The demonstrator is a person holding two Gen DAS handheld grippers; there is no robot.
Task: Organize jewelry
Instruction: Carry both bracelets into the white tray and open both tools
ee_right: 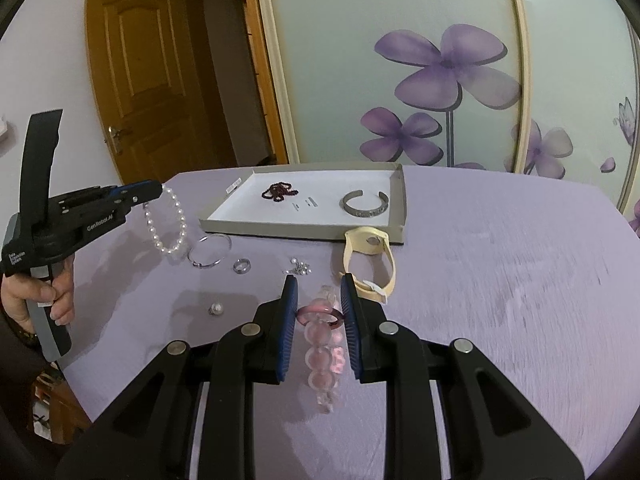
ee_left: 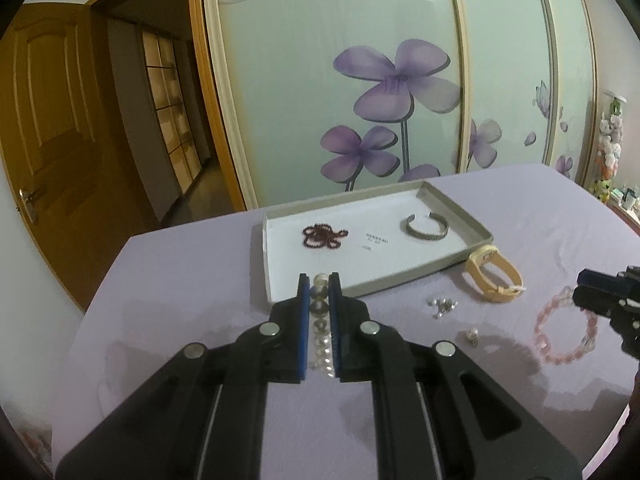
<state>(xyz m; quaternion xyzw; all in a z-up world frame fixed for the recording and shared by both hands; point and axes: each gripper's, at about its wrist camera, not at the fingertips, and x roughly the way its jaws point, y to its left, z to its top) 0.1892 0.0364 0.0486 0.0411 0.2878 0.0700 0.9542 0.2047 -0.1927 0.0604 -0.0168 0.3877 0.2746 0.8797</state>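
Note:
My left gripper (ee_left: 319,280) is shut on a white pearl bracelet (ee_left: 320,320) and holds it above the table; the bracelet hangs from the left gripper (ee_right: 154,192) in the right wrist view (ee_right: 170,220). My right gripper (ee_right: 319,294) straddles a pink bead bracelet (ee_right: 322,344) on the purple cloth, its jaws a little apart around it; it also shows in the left wrist view (ee_left: 560,328). A grey-rimmed tray (ee_left: 460,208) holds a dark red bead bracelet (ee_left: 323,236) and a silver cuff (ee_left: 425,228).
On the cloth lie a cream watch strap (ee_right: 370,264), a thin silver bangle (ee_right: 210,250), a silver ring (ee_right: 242,266), a pearl ring (ee_right: 216,309) and small earrings (ee_right: 300,268). A floral wardrobe and a wooden door stand behind.

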